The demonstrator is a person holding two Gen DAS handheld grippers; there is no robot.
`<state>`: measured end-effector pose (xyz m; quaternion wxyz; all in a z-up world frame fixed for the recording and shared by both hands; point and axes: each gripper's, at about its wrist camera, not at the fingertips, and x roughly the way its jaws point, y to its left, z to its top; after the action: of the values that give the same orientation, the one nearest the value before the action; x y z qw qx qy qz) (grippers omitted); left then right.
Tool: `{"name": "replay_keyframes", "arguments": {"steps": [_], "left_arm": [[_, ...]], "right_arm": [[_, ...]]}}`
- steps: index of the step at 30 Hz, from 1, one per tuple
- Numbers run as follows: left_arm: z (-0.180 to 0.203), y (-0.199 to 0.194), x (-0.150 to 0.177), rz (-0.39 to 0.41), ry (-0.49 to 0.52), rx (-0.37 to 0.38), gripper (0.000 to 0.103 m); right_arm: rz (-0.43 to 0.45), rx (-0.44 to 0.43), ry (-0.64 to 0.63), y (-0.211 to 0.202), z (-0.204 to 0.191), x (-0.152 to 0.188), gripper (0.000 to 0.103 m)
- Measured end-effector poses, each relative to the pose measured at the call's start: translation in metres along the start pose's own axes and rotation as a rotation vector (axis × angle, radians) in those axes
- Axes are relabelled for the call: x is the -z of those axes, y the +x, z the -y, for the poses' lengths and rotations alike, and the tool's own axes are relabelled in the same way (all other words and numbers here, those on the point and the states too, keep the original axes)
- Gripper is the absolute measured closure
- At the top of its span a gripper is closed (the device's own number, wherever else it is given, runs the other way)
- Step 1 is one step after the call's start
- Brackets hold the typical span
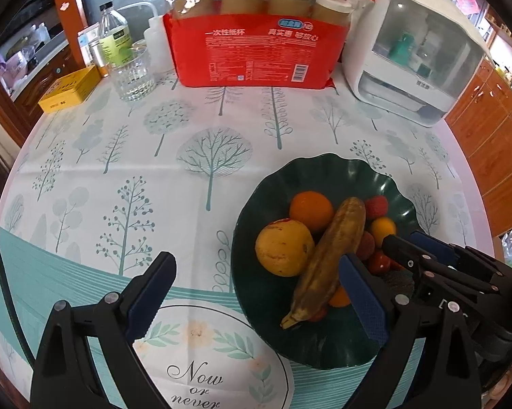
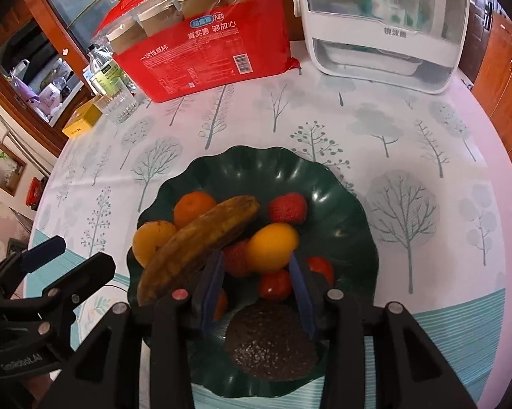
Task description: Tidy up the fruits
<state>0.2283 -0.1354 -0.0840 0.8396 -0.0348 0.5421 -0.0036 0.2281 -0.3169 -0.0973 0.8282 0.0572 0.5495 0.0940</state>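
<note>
A dark green scalloped plate (image 1: 402,197) (image 2: 351,211) holds a brown banana (image 1: 330,255) (image 2: 201,242), an orange (image 1: 310,209) (image 2: 192,206), a yellow apple (image 1: 283,247) (image 2: 150,242), a small yellow-orange fruit (image 2: 273,247), red lychees (image 2: 287,207), small tomatoes (image 2: 275,284) and a dark avocado (image 2: 269,337). My left gripper (image 1: 256,293) is open and empty at the plate's left edge. My right gripper (image 2: 257,293) is open over the plate, its fingers astride the tomato and avocado, touching nothing. It also shows in the left wrist view (image 1: 422,248).
A red pack of paper cups (image 1: 256,44) (image 2: 201,44), a white dispenser box (image 1: 419,51) (image 2: 385,27), a glass (image 1: 133,75), bottles (image 1: 114,34) and a yellow tin (image 1: 70,88) stand along the far side of the tree-patterned tablecloth (image 1: 153,156).
</note>
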Motion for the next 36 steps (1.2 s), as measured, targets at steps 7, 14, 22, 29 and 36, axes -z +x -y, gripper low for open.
{"name": "replay_keyframes", "arguments": {"steps": [7,14,22,29,36], "left_arm": [[-0.006,-0.010,0.006,0.011,-0.007,-0.007,0.007],[-0.011,-0.024,0.012,0.029,-0.010,-0.008,0.007],[-0.019,-0.038,0.026,0.046,0.009,-0.018,0.007],[-0.031,-0.049,0.051,0.037,0.032,-0.002,0.007],[-0.048,-0.075,0.082,0.045,0.054,0.032,0.007]], "right_arm": [[0.018,-0.001,-0.006,-0.010,-0.006,0.001,0.056],[0.021,0.005,-0.020,-0.018,-0.014,0.006,0.056],[0.028,0.007,-0.023,-0.027,-0.024,0.025,0.056],[0.025,0.015,0.009,-0.034,-0.030,0.054,0.056],[0.048,0.027,0.033,-0.059,-0.049,0.092,0.056]]}}
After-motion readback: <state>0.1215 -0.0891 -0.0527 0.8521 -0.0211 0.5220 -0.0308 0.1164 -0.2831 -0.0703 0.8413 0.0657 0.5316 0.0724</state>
